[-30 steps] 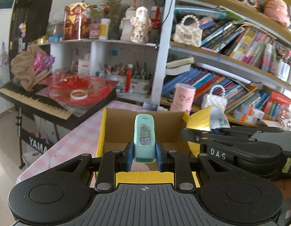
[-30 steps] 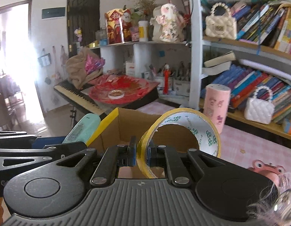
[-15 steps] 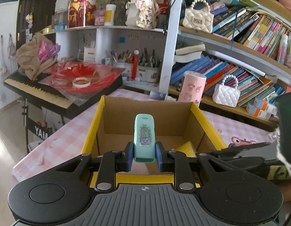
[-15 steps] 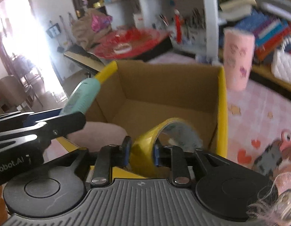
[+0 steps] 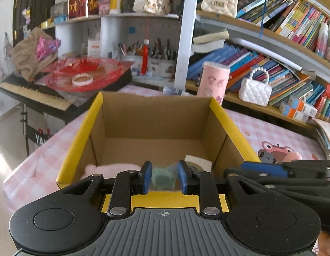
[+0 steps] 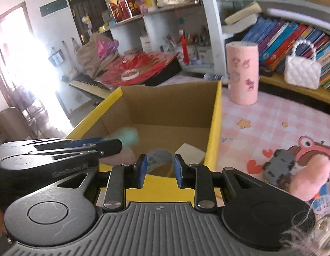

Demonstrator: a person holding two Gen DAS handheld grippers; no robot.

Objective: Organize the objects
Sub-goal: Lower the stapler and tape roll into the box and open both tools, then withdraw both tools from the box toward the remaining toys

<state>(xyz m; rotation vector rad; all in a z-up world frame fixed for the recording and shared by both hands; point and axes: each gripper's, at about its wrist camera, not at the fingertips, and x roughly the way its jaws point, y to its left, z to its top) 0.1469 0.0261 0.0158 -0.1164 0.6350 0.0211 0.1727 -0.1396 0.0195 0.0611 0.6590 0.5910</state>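
While the left gripper (image 5: pixel 163 177) is opening, a blurry smooth green case (image 5: pixel 163 176) is seen loose between its pads, over the brown cardboard box (image 5: pixel 152 115); the right gripper (image 6: pixel 158 169) is parted, its tape roll (image 6: pixel 159 157) let go.

Both grippers tilted downward, side by side, jaws parted

The left gripper (image 5: pixel 163 176) pointed forward and down, its blue pads (image 5: pixel 146 177) spreading apart at that moment, pressing on nothing. The right gripper (image 6: pixel 158 169) was angled down alongside it, close on its right, its blue pads (image 6: pixel 141 171) standing apart and clamping nothing. Each showed as a dark body at the edge of the other's view.
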